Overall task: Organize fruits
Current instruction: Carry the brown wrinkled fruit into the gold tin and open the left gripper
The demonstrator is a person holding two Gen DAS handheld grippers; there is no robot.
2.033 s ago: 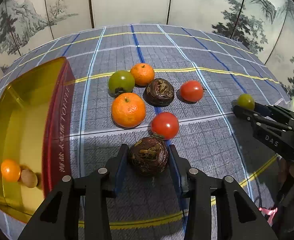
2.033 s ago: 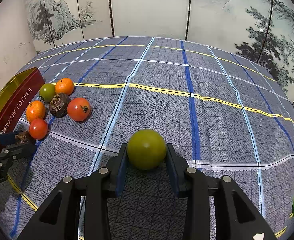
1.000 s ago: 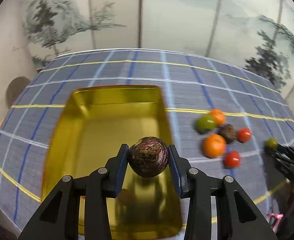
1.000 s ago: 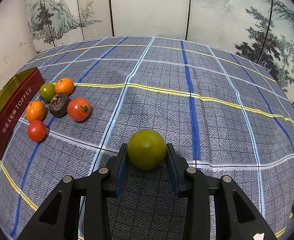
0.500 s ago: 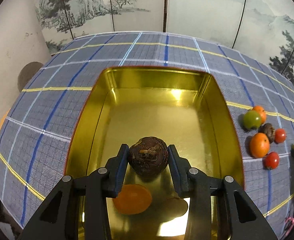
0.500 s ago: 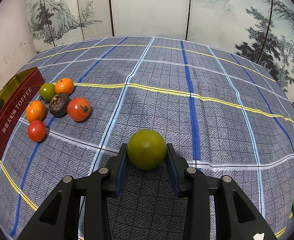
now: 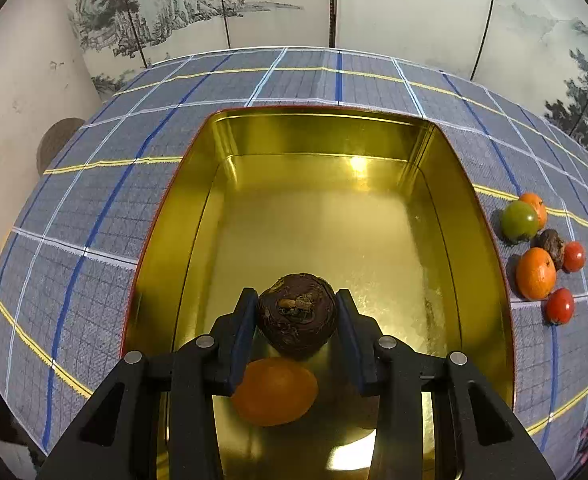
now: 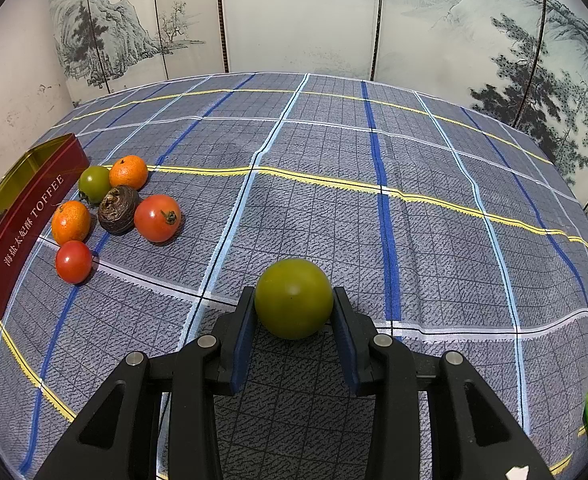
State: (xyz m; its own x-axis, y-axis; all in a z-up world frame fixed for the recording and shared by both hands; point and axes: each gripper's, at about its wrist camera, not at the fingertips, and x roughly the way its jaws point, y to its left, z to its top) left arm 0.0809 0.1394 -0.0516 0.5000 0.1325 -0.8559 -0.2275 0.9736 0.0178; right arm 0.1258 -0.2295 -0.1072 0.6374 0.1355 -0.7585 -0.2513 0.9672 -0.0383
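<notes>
In the right wrist view, at the left edge of the frame, the long dark red outer side wall of the rectangular gold-lined metal tin (image 8: 22, 228) carries pale lettering running along its length: a row of Chinese characters, too small to read surely, followed by the word "TOFFEE" in capitals. No other readable writing shows in either view.

Left wrist view looks steeply down, close above the gold tin (image 7: 465, 208). Right wrist view looks lower across the checked cloth (image 8: 413, 168) toward the far screen. Both share the fruit cluster (image 7: 535, 252) (image 8: 116, 208) beside the tin.
</notes>
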